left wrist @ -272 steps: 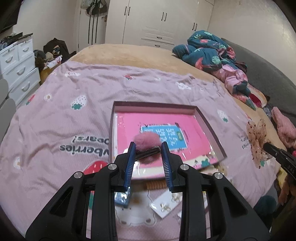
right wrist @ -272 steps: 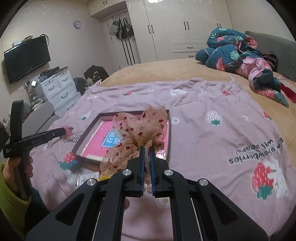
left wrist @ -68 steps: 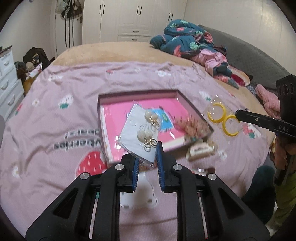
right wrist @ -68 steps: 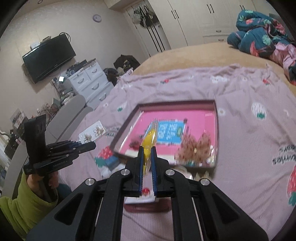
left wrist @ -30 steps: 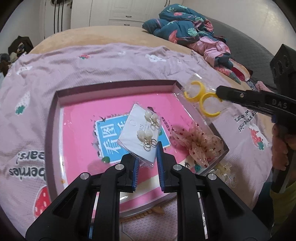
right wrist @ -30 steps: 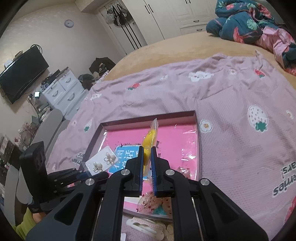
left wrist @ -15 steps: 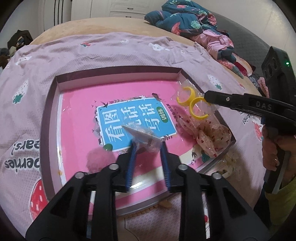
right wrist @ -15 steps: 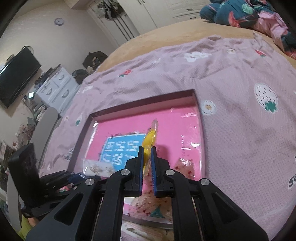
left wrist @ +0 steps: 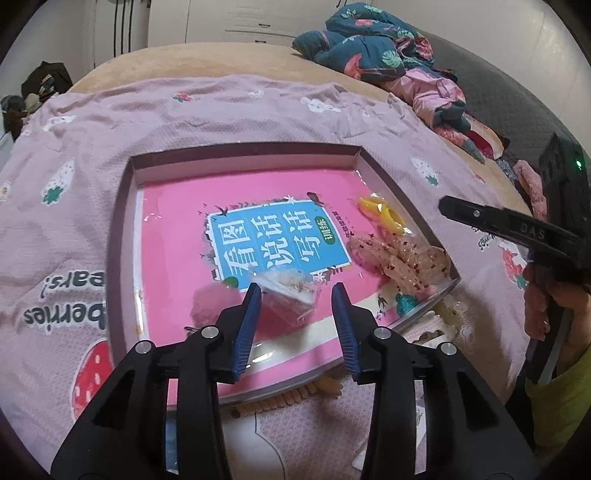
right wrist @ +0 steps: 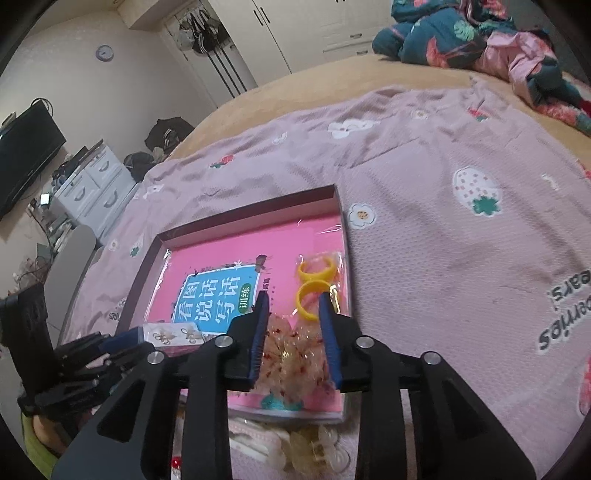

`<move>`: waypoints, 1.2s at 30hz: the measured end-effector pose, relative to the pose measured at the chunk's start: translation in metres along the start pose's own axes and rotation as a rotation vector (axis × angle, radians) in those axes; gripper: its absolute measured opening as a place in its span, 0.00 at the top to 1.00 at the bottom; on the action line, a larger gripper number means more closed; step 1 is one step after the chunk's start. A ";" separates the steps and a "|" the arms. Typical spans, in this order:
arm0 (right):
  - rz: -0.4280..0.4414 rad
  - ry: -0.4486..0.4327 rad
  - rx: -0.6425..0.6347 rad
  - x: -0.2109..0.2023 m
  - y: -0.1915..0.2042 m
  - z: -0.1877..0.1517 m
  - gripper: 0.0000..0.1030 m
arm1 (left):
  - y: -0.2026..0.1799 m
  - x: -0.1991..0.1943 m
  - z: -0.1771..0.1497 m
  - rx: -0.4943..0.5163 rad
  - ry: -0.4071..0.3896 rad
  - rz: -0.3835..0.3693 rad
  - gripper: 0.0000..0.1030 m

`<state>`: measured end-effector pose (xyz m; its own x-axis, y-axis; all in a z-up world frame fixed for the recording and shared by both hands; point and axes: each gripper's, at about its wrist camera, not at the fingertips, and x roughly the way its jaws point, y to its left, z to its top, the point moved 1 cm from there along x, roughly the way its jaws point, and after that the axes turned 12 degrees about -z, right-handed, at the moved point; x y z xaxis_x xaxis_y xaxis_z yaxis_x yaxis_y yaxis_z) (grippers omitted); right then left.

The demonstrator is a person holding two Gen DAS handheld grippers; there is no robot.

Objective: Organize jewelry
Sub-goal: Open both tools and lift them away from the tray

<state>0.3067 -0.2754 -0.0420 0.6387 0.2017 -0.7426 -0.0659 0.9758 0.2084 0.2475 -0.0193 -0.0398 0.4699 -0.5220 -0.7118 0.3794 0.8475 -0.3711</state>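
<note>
While inside tray (right wrist: 255, 211), yellow hoops (right wrist: 313, 285) (bagged)

The left gripper (left wrist: 297, 295), its jaws just opening, brackets the earring card (left wrist: 290, 291) in the tray (left wrist: 122, 206).

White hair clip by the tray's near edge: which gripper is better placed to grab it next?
Right, probably. The white hair clip lies just below the right gripper, whose jaws have just been opening; the left gripper sits further off.

Home bedroom: quilt-covered bed (right wrist: 443, 177), white wardrobes (right wrist: 295, 33), wall television (right wrist: 26, 155), drawer chest (right wrist: 92, 184).
</note>
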 end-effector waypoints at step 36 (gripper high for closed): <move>-0.042 -0.317 -0.133 -0.141 0.030 -0.029 0.10 | -0.038 -0.143 -0.016 0.006 -0.334 0.133 0.11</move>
<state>0.1923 -0.2722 0.0502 0.8481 0.1458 -0.5094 -0.1211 0.9893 0.0814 0.1533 0.0246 0.0664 0.7500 -0.4103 -0.5188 0.3016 0.9102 -0.2839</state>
